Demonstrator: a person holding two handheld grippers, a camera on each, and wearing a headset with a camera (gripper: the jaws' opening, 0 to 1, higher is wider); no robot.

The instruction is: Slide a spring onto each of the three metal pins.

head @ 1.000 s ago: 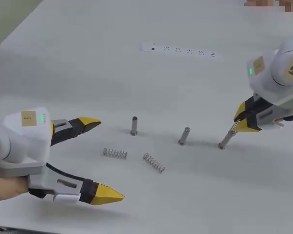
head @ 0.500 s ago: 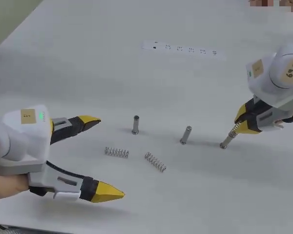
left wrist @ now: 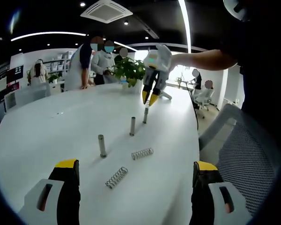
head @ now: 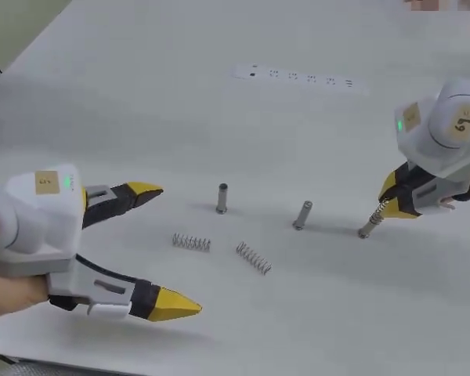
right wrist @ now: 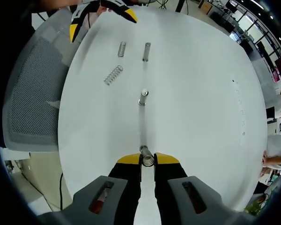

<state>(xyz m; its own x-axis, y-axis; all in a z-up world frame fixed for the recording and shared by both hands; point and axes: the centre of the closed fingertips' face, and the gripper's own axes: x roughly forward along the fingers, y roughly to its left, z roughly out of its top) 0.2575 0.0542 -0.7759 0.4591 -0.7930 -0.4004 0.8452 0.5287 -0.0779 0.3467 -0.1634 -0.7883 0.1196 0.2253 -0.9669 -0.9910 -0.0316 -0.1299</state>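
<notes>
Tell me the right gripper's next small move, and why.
Probably ease the right gripper down along the rightmost pin, carrying the spring toward the pin's base. The jaws are shut on that spring. Its lower end sits at the pin's top and bare shank shows below it, so it does not look fully seated yet.

Bare tabletop (head: pixel 180 94) all round, three pins (head: pixel 222 198) mid-table, two loose springs (head: pixel 191 242) beside them
</notes>
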